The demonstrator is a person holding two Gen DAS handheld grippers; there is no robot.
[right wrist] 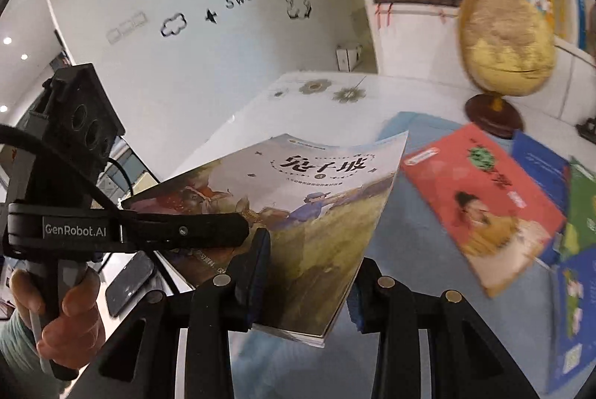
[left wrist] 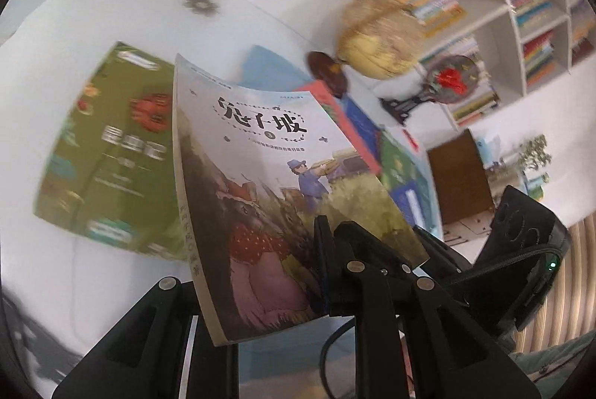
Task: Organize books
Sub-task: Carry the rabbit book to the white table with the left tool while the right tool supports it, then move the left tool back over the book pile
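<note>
Paper-covered, the illustrated storybook (left wrist: 275, 183) hangs above the white bench (left wrist: 93, 287) in the left wrist view, the left tool (left wrist: 331, 272) clamped on its lower edge, clear of the green book (left wrist: 108, 153). From the right wrist view the right tool (right wrist: 309, 287) clamps its near corner (right wrist: 290, 320); I'd keep both grips level so the bowed cover doesn't twist before shelving.

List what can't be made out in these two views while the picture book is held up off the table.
- Green book, left wrist view: title smeared by motion blur.
- Light blue book, left wrist view: mostly hidden behind the held picture book.
- Right tool: its right finger is covered by the picture book.
- Shelf spines: too small and blurred to read.
- Globe, right wrist view: map blurred.
</note>
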